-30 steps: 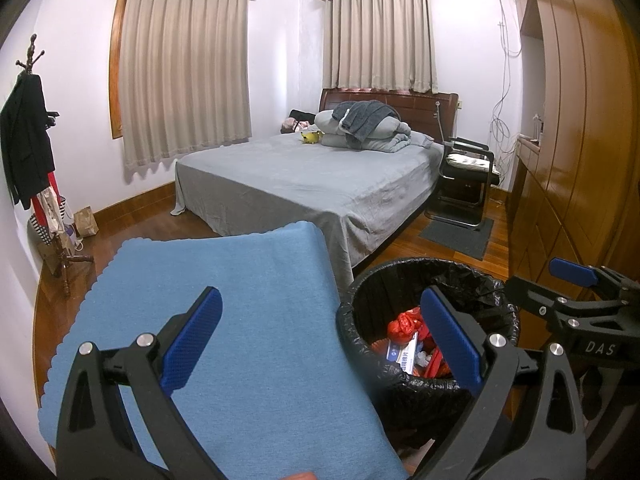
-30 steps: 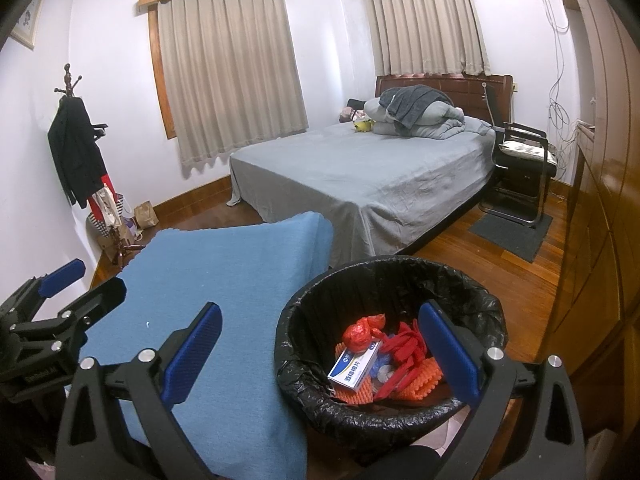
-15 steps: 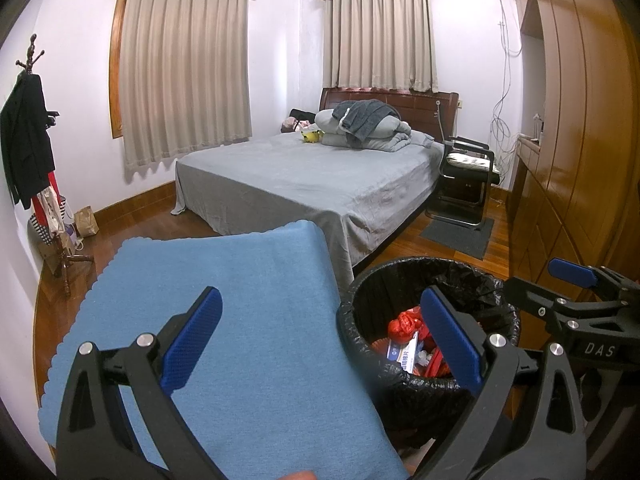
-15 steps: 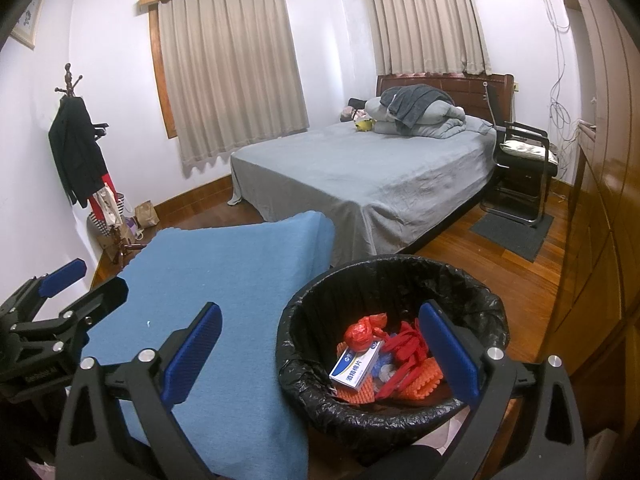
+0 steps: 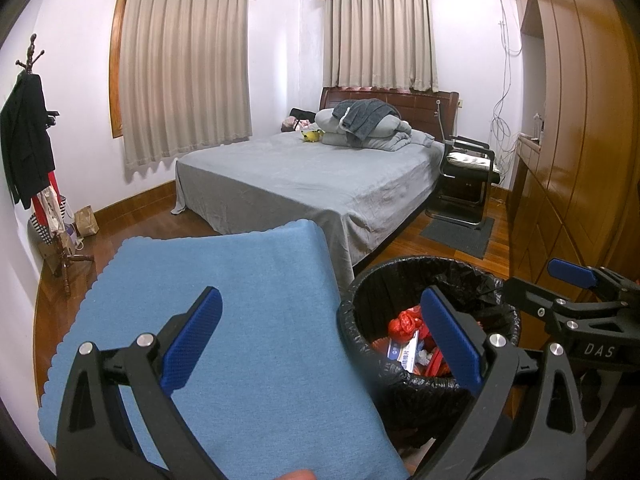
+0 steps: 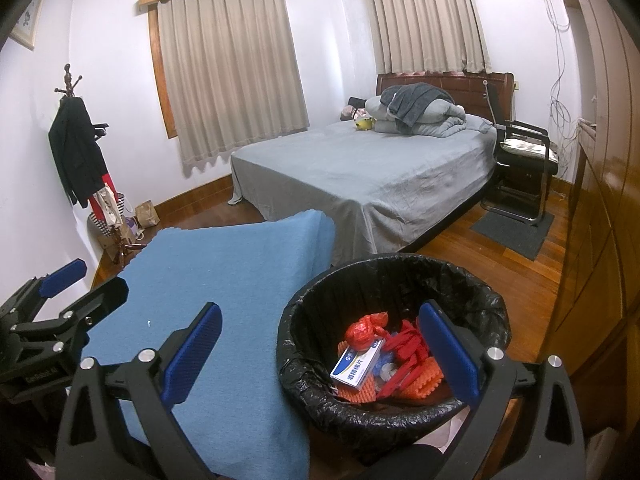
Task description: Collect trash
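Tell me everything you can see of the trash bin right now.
The trash bin is round, lined with a crinkled black plastic bag folded over its rim. It stands upright beside the blue cloth-covered surface, apparently touching its edge, near the foot of the bed. Inside lie a white-and-blue box, a crumpled red wrapper and red and orange plastic pieces. Nothing grips it.

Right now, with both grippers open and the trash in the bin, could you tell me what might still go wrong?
1. A tiny white speck lies on the blue cloth; it may be missed trash.
2. The bin stands close against the cloth's edge, with the right gripper above its rim; a careless swing could tip it.
3. The left gripper also hangs near the rim and could snag the black liner.
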A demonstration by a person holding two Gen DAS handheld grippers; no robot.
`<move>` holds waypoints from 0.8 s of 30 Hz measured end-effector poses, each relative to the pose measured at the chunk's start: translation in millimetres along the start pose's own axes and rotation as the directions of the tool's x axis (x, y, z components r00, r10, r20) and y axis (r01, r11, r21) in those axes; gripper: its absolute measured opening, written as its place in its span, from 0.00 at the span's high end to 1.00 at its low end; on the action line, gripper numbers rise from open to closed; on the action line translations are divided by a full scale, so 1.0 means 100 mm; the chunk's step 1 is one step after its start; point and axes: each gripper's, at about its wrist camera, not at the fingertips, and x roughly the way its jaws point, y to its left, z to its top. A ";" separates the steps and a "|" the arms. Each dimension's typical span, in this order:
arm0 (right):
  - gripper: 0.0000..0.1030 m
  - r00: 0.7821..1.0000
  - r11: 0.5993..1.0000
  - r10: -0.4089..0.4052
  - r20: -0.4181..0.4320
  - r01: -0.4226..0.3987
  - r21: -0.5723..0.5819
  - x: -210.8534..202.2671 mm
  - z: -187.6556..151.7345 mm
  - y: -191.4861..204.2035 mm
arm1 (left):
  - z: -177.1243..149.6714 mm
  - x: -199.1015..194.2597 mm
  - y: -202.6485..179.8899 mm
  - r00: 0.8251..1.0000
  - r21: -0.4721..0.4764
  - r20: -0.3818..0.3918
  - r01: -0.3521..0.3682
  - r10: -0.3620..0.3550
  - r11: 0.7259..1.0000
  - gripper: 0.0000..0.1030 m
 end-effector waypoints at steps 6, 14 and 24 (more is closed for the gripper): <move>0.06 1.000 1.000 0.000 -0.002 0.000 0.000 0.00 0.00 0.01 | 0.00 0.00 -0.01 1.000 0.000 0.000 0.000 0.000 1.000 0.06; 0.06 1.000 1.000 0.001 -0.003 -0.001 0.001 0.00 0.00 0.01 | 0.01 0.00 -0.01 1.000 0.001 0.000 -0.001 0.001 1.000 0.06; 0.06 1.000 1.000 0.004 -0.008 -0.004 0.001 -0.01 -0.03 0.11 | 0.01 -0.01 -0.01 1.000 0.002 -0.003 -0.001 0.001 1.000 0.06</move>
